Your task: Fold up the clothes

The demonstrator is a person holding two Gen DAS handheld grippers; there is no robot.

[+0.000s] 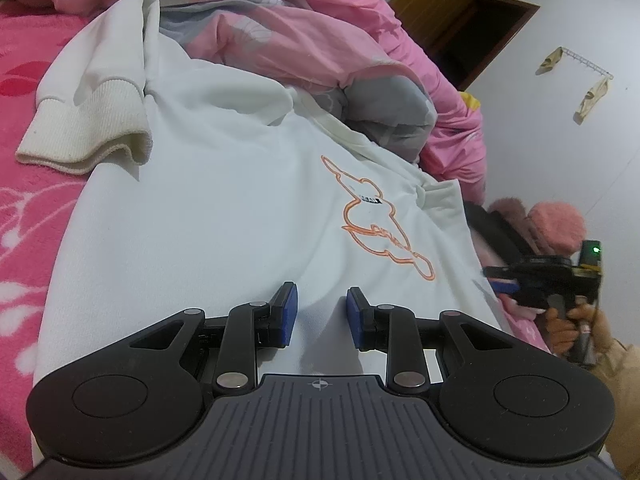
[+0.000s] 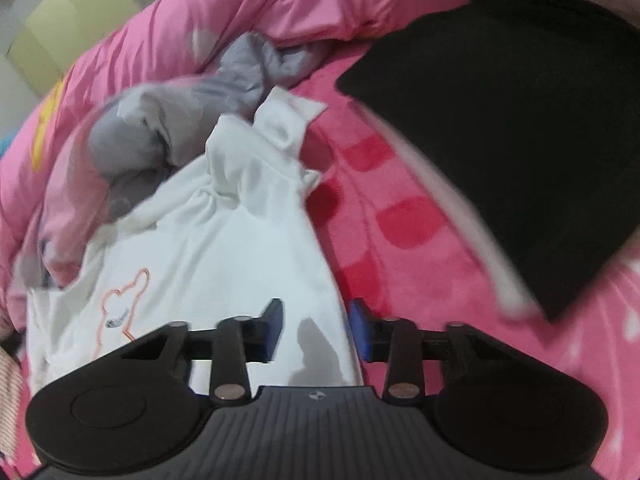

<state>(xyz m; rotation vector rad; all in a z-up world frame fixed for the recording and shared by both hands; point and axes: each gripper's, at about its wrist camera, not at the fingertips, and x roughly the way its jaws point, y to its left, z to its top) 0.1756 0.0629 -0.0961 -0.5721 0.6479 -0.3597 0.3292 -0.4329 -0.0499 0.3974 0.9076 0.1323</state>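
Both tongs, left (image 1: 322, 314) and right (image 2: 316, 330), gape empty over a white sweatshirt (image 1: 208, 208) on the pink blanket (image 2: 420, 248).

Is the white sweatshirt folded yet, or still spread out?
Mostly spread: the white sweatshirt lies printed side up, with one cuffed sleeve lying bunched across it.

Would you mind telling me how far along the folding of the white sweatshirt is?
Done: the white sweatshirt lies spread on the pink blanket, and a black garment sits flat nearby. In hand: nothing; the left tongs and right tongs gape over the fabric. Left: the cuffed sleeve and body remain unfolded.
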